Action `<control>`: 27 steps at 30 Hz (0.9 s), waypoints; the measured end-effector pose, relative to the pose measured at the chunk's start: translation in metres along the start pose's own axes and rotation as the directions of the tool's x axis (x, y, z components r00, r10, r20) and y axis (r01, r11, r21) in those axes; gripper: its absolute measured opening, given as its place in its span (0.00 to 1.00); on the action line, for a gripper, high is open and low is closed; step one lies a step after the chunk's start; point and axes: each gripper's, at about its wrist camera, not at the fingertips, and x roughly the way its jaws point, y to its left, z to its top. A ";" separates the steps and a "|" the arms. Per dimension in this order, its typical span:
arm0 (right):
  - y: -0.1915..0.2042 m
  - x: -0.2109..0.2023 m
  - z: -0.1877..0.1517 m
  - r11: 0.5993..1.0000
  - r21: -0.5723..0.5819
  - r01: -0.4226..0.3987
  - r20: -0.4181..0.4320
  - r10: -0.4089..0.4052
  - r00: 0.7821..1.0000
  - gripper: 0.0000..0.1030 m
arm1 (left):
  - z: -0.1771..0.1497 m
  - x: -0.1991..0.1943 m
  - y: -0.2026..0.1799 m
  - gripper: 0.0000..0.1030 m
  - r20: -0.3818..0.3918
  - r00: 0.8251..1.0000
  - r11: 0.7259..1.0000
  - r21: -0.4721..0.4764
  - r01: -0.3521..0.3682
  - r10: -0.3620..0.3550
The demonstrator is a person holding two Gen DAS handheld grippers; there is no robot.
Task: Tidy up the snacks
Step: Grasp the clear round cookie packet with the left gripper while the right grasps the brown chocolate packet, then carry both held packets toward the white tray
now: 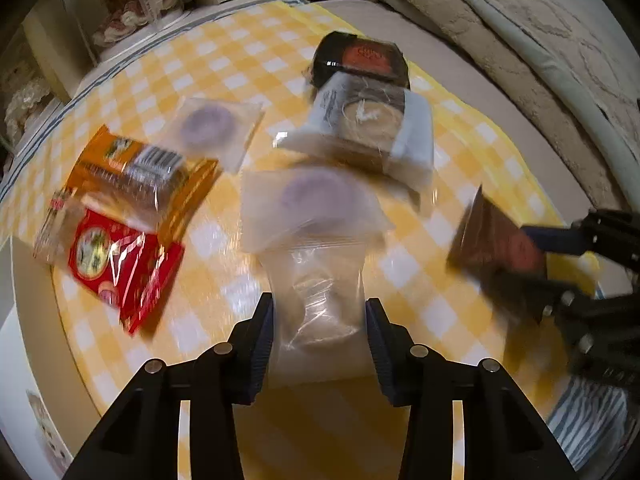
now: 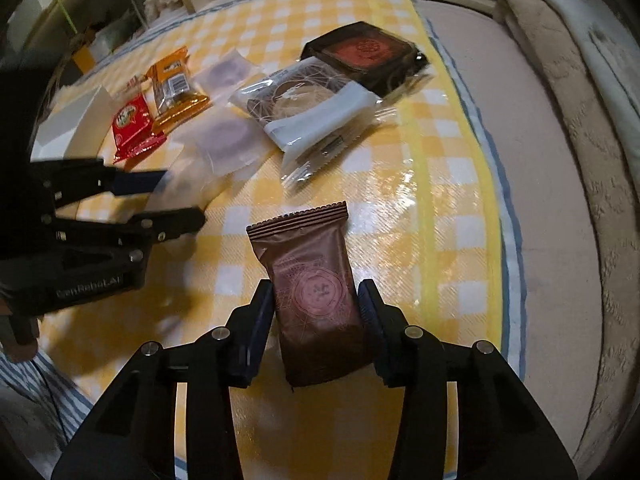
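My left gripper (image 1: 319, 316) is shut on a clear plastic snack packet (image 1: 320, 304) and holds it above the yellow checked tablecloth (image 1: 224, 56). My right gripper (image 2: 316, 300) is shut on a brown snack pouch (image 2: 316, 292); it shows at the right of the left wrist view (image 1: 496, 240). On the table lie two clear packets with purple pastries (image 1: 312, 200) (image 1: 208, 128), an orange packet (image 1: 140, 172), a red packet (image 1: 120, 264), a white and brown packet (image 1: 368, 124) and a black box with a red label (image 1: 360, 56). The left gripper also shows in the right wrist view (image 2: 172, 196).
A beige blanket (image 2: 580, 120) lies along the right side past the table's edge. Shelves with boxes and cloth items (image 1: 132, 8) stand behind the table. A white box (image 2: 76, 120) sits at the table's left edge. Striped cloth (image 1: 592, 420) hangs at the near edge.
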 end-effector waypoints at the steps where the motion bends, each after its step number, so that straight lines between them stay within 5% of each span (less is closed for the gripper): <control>1: -0.002 -0.003 -0.001 1.000 0.011 -0.005 0.006 0.005 1.000 0.43 | -0.004 -0.001 0.000 0.41 0.002 1.000 1.000 -0.010 0.006 -0.006; 7: -0.002 -0.022 -0.005 0.998 0.053 -0.021 0.050 0.018 0.999 0.43 | -0.026 -0.017 -0.001 0.40 0.023 0.999 0.998 -0.057 0.035 -0.033; 15: 0.013 -0.054 0.002 0.998 0.061 -0.031 0.147 0.021 0.989 0.43 | -0.037 -0.087 0.018 0.40 0.163 0.987 0.996 -0.085 0.032 -0.018; 27: 0.064 -0.107 0.012 0.992 0.046 -0.114 0.314 0.094 0.945 0.43 | -0.081 -0.189 0.049 0.40 0.291 0.956 0.990 -0.142 0.004 0.038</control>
